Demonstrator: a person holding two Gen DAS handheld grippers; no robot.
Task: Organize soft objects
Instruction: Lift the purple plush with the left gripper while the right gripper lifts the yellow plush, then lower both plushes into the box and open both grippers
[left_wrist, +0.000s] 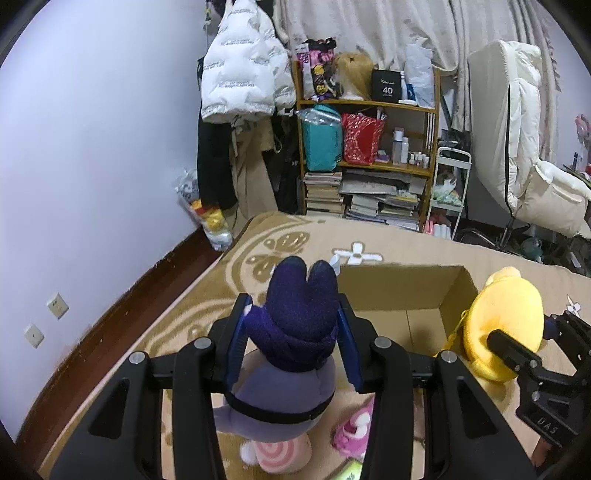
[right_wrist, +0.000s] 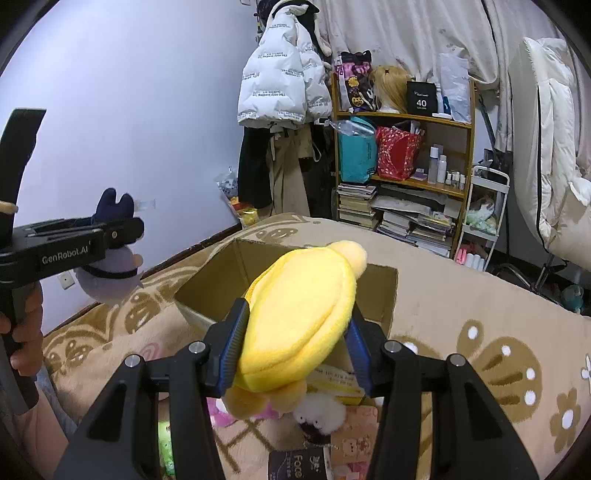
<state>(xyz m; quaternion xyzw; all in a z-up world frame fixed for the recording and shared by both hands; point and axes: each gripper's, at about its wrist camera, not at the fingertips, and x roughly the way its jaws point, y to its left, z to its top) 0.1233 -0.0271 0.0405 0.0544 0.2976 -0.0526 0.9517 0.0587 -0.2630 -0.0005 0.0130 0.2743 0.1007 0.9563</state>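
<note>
Through the left wrist view, centre: left gripper (left_wrist: 293, 332) clamped on purple plush (left_wrist: 291, 354), lifted above patterned blanket (left_wrist: 207, 295). Open cardboard box (left_wrist: 399, 291) at 2 o'clock of it; yellow plush (left_wrist: 498, 317) at 3 o'clock in right gripper (left_wrist: 517, 343).

Through the right wrist view, centre: right gripper (right_wrist: 293, 343) closed on yellow plush (right_wrist: 299, 317), box (right_wrist: 229, 269) at 12 o'clock behind. At 9 o'clock, left gripper (right_wrist: 118, 230) gripping purple plush (right_wrist: 110, 266).

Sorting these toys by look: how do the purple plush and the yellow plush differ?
The purple plush has two dark upright ears and a grey body; the yellow plush is one rounded, flat yellow shape. The left gripper holds the purple, the right gripper the yellow. Both hang above the blanket near the cardboard box.
</note>
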